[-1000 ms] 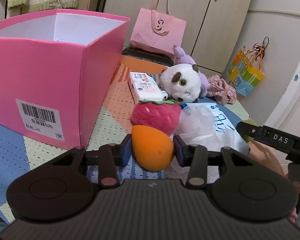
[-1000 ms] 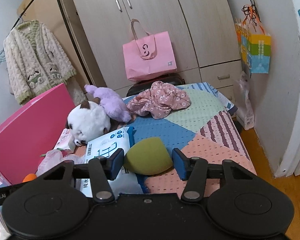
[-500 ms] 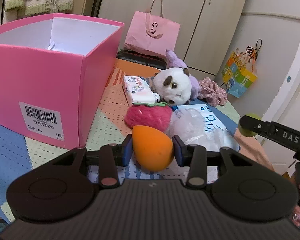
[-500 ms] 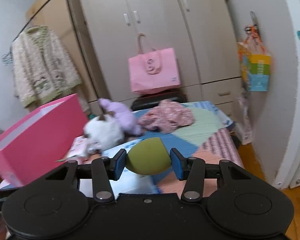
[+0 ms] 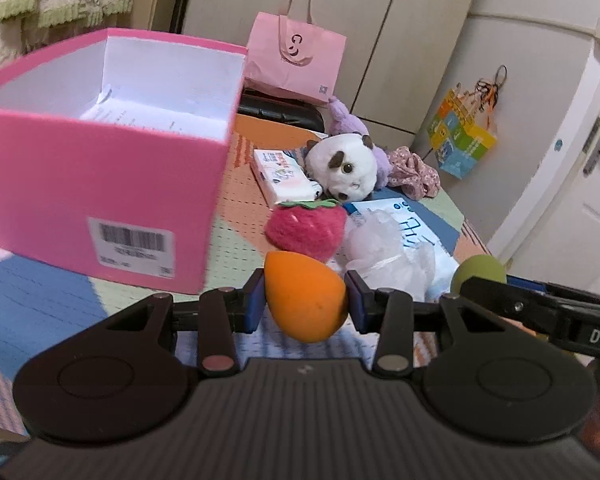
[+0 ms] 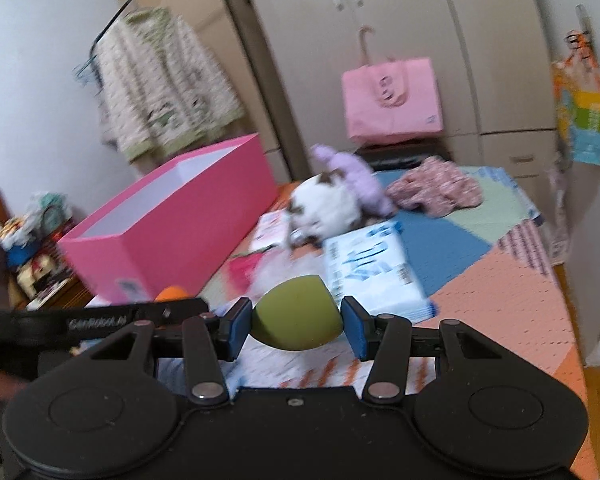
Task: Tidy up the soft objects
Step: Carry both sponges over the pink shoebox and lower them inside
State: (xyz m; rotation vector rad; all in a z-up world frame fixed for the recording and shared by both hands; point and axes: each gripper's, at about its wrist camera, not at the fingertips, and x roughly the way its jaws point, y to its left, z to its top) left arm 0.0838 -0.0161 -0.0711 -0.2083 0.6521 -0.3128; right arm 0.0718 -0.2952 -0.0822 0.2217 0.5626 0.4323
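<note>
Holding an orange sponge tight in our left claw and a green sponge in our right claw, we have only begun: the pink box ahead to the left looks almost empty, and the strawberry and panda wait just beyond.

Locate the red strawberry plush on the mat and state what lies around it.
In the left wrist view the strawberry plush lies mid-frame on the mat, right of the pink box, just in front of the tissue pack and panda plush.

Pink paper bag leans against wardrobe.
</note>
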